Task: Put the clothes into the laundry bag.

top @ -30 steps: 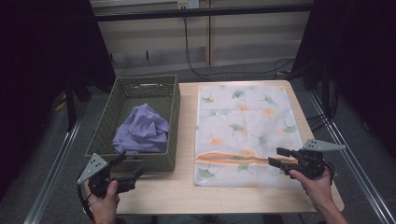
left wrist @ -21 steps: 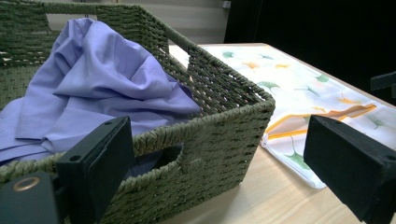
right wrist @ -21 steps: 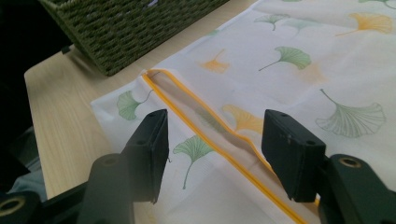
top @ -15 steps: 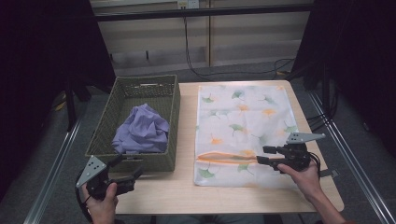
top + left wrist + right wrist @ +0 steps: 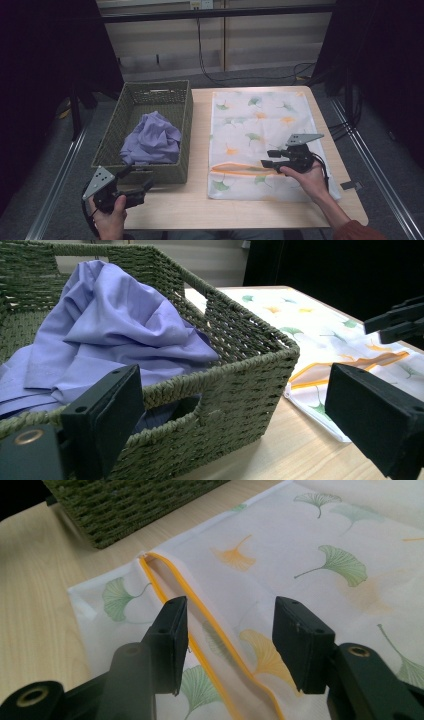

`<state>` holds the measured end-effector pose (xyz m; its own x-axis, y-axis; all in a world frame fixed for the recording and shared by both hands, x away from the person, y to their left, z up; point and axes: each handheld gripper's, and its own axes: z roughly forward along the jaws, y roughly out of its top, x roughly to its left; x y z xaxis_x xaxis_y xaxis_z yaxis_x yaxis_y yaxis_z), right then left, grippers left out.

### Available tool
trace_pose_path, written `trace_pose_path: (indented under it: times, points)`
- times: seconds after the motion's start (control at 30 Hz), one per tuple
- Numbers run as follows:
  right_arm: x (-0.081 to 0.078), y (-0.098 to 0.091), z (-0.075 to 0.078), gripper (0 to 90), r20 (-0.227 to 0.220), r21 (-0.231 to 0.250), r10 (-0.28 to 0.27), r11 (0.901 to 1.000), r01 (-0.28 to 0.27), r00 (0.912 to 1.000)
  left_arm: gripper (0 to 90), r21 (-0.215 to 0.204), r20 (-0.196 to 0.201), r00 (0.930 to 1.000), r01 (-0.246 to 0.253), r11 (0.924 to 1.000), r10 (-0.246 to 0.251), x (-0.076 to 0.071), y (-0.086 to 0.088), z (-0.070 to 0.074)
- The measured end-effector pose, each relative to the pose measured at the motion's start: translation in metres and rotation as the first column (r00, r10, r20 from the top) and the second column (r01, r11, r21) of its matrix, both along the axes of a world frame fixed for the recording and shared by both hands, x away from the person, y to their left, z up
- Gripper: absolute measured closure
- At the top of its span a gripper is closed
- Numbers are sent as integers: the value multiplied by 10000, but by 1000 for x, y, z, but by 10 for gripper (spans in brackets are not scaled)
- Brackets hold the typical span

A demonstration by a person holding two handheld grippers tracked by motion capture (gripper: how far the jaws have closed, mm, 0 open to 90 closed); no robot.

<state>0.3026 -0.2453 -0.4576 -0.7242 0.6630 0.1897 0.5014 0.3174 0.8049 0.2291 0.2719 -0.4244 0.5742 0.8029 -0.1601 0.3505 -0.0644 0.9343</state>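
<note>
A white mesh bag (image 5: pixel 260 120) printed with ginkgo leaves lies flat on the table, its orange zipper (image 5: pixel 235 167) near the front edge. My right gripper (image 5: pixel 266 156) hovers low over that zipper, pointing left. In the right gripper view its jaws (image 5: pixel 230 635) straddle the zipper (image 5: pixel 210 615), whose two orange edges stand slightly apart. The jaws have just been closing but are still open, and the pads press on nothing. My left gripper (image 5: pixel 139 177) is open by the front corner of the green woven basket (image 5: pixel 186 120), which holds a crumpled purple cloth (image 5: pixel 152 140).
In the left gripper view the basket's near wall (image 5: pixel 240 340) and the purple cloth (image 5: pixel 120 330) are close ahead, with the bag (image 5: pixel 320 330) and the right gripper (image 5: pixel 395 322) beyond. Bare wood (image 5: pixel 170 210) runs along the table's front. Metal rails flank the table.
My right gripper has moved left across the bag to the zipper, and its jaws have narrowed. The left gripper has stayed in place.
</note>
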Motion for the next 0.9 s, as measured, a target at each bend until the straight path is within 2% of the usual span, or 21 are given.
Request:
trace_pose_path:
  times: [0.07,0.13,0.23,0.27,0.33,0.4,0.5,0.57,0.7,0.77,0.9]
  points:
    - [8,6,-6,487,-358,-118,46,9999,-50,9993,85,-29,21,10000,-42,10000,42,0,0,0]
    - [10,8,-9,487,-458,-185,63,9998,-71,9989,85,-61,-11,10000,55,10000,-55,0,0,0]
    - [20,14,-22,476,-798,-669,140,9976,-194,9967,85,-36,-43,10000,75,10000,-76,1,0,-1]
    - [20,14,-22,476,-798,-669,140,9976,-194,9967,85,-36,-43,10000,75,10000,-76,1,0,-1]
    - [21,16,-30,458,-945,-1153,201,9929,-310,9953,85,-49,-47,10000,73,10000,-73,1,-1,-1]
    - [21,17,-32,451,-987,-1191,259,9922,-376,9948,85,-63,-58,10000,68,10000,-68,1,-1,-1]
    - [20,20,-39,458,-1168,-1500,389,9871,-564,9924,85,-59,-79,9999,126,9999,-126,1,-1,-1]
    - [20,21,-41,464,-1074,-1796,369,9822,-558,9935,85,-59,-77,9999,123,9999,-123,1,-1,-1]
    - [20,21,-42,483,-865,-1935,472,9791,-632,9951,85,17,-57,9998,178,9998,-178,1,0,0]
    - [19,20,-43,486,-596,-2044,830,9744,-936,9948,85,40,-44,9999,150,9999,-150,1,1,0]
    - [17,19,-45,510,-345,-2157,873,9720,-927,9956,85,-47,-55,9999,123,9999,-124,1,0,-1]
